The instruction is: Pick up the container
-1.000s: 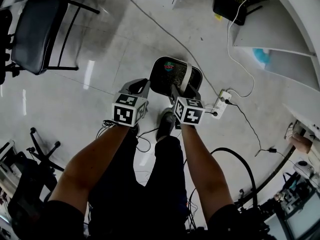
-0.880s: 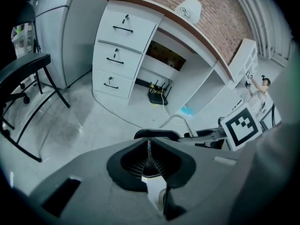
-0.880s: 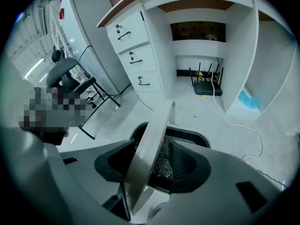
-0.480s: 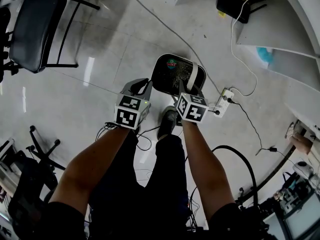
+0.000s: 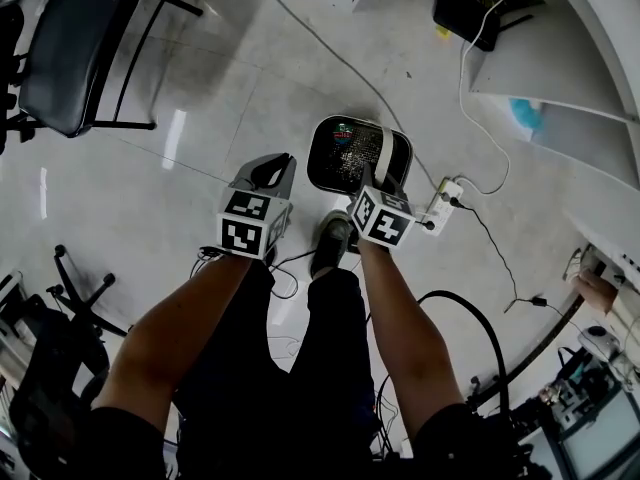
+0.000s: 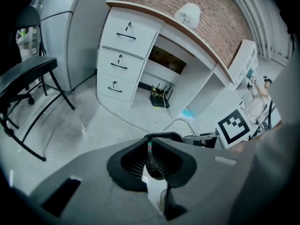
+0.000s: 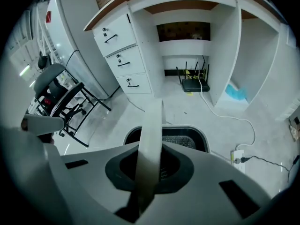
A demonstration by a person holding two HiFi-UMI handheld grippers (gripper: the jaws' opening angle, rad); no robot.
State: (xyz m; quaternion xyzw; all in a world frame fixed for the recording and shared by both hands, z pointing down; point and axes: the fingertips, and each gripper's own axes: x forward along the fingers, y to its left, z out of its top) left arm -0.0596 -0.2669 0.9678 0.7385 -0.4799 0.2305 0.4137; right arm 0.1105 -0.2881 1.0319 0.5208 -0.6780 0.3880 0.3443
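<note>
- Right tongs (image 5: 377,176) are pinching the white handle (image 5: 384,148) of the container (image 5: 340,158). Their jaws have just been closing, and the flat band is running edge-on between them.
- That container, a dark mesh bin, is sitting on the floor in the upper middle of the head view, just above the person's shoe (image 5: 328,243).
- Left tongs (image 5: 268,171) are hanging pressed together beside the bin's left rim, gripping nothing that is showing.
- Lifting well is probably asking for a straight upward pull with the squeeze kept firm, since a thin band could be slipping out sideways.
- The bin may be tilting as it is leaving the floor, so a slow start is looking wise.
- Just right of the bin a power strip (image 5: 442,203) and its cable are lying, so swinging that way is worth avoiding.
</note>
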